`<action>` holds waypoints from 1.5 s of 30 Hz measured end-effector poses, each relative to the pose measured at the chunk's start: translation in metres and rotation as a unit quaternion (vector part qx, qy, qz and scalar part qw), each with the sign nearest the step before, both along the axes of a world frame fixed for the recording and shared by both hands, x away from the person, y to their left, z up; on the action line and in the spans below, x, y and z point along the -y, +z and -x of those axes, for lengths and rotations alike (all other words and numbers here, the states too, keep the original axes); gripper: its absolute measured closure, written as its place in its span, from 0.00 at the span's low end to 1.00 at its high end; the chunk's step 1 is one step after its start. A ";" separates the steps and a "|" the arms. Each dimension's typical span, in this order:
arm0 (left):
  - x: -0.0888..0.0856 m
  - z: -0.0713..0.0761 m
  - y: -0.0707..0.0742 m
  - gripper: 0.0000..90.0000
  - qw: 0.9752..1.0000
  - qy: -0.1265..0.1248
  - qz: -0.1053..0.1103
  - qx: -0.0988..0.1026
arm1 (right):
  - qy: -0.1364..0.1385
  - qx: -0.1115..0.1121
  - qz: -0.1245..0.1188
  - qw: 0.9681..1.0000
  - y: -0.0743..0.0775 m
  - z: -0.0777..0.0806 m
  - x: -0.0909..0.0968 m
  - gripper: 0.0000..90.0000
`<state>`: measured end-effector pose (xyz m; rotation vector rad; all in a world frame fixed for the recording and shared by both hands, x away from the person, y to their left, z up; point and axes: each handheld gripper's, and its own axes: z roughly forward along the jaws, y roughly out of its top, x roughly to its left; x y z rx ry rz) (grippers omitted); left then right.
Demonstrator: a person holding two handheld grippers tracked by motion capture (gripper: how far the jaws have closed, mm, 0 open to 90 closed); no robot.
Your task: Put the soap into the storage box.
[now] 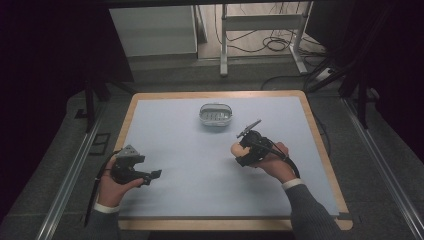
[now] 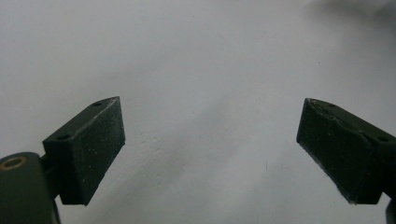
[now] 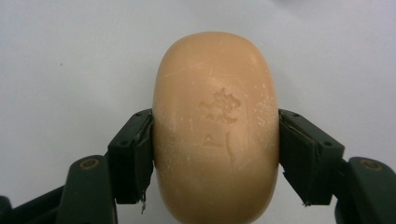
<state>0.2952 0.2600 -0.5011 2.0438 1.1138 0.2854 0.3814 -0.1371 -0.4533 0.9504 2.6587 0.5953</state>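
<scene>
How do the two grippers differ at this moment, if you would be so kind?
The right gripper has its jaws clamped on the sides of a tan soap bar; the left gripper has its jaws wide apart with nothing between them. In the high view the right one sits nearer the grey soap dish, the left nearer the mat's left edge. Both are black and hand-held.
</scene>
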 end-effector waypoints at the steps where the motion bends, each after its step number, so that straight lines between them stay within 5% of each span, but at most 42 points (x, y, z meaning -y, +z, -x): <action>1: 0.000 0.000 0.000 0.09 1.000 0.000 0.000 0.000 | 0.000 0.000 0.000 1.000 0.000 0.000 0.000 0.36; 45: -0.003 -0.001 -0.001 0.09 1.000 0.002 0.004 -0.002 | 0.014 0.022 -0.007 1.000 0.036 -0.036 -0.015 0.36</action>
